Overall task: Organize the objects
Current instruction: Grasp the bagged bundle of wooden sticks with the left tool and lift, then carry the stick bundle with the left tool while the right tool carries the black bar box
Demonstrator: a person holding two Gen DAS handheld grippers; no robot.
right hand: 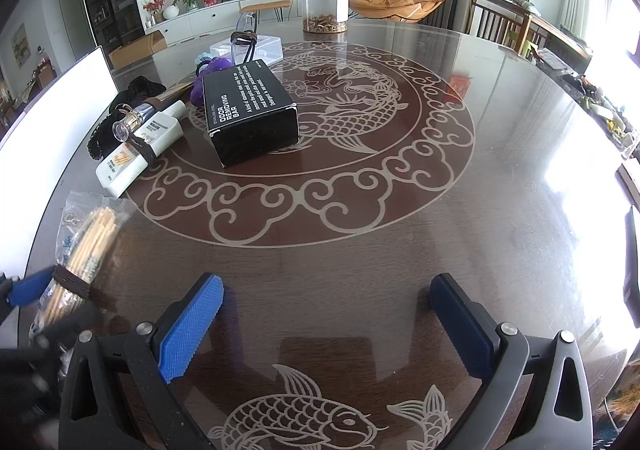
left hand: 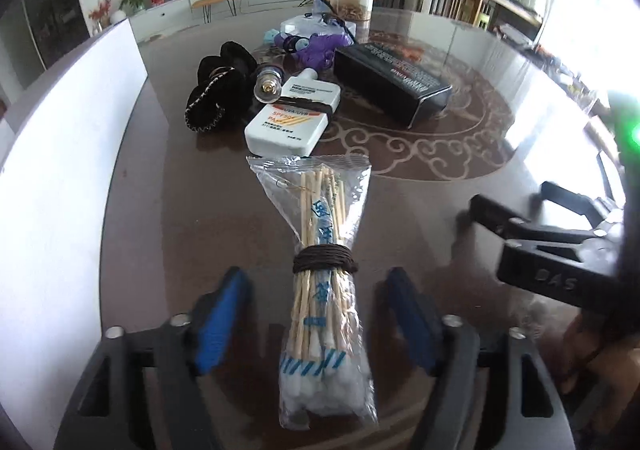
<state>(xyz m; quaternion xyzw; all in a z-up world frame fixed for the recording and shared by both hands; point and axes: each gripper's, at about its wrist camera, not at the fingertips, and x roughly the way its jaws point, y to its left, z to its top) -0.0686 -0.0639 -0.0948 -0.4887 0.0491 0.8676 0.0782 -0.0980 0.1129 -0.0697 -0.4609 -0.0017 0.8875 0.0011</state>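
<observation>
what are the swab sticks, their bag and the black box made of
Swab sticks: pale wood or bamboo, judging by colour, with white cotton-like tips. Bag: thin clear plastic, glossy and crinkled. Black box: probably matte printed cardboard, with sharp folded edges.

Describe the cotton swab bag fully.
The cotton swab bag is a clear plastic sleeve with blue print, holding wooden sticks whose white cotton tips bunch at the near end. A dark brown cord is wound around its middle. It lies flat on the table, pointing away, between the left gripper's open blue pads, which do not touch it.
</observation>
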